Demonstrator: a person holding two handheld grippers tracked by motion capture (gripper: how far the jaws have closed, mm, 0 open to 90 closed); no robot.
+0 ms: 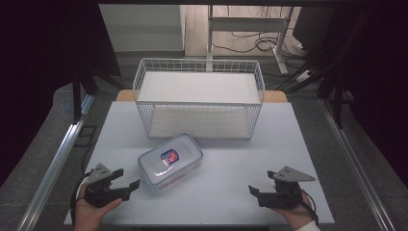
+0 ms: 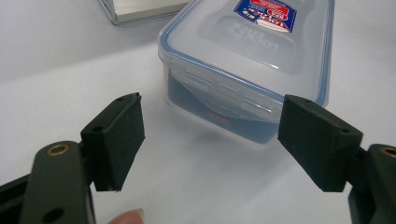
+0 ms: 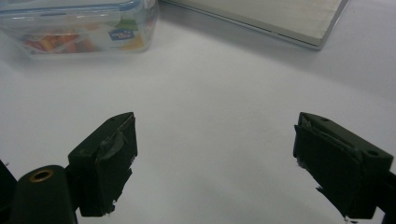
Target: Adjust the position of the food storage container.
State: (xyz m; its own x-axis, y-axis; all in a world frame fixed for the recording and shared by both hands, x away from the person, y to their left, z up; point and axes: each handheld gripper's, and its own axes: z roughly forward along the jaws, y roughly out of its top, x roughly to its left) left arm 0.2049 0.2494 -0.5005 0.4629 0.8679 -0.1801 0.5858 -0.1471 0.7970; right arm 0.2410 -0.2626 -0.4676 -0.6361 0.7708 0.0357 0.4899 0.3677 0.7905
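A clear plastic food box (image 1: pixel 170 161) with a blue-edged snap lid and a red and blue label lies on the white table (image 1: pixel 226 178), in front of a white wire shelf rack (image 1: pixel 199 98). My left gripper (image 1: pixel 126 179) is open just left of the box, its jaws pointing at it. In the left gripper view the box (image 2: pixel 252 60) sits close ahead between the spread jaws, one lid latch facing me. My right gripper (image 1: pixel 256 190) is open near the table's front right, well apart from the box. The right gripper view has the box (image 3: pixel 77 28) far off at upper left.
The rack's flat base (image 3: pixel 275 18) shows at the top of the right gripper view, and a corner of it (image 2: pixel 140 9) in the left gripper view. A wooden board (image 1: pixel 275 96) lies behind the rack. Metal rails (image 1: pixel 53 163) run along both sides of the table.
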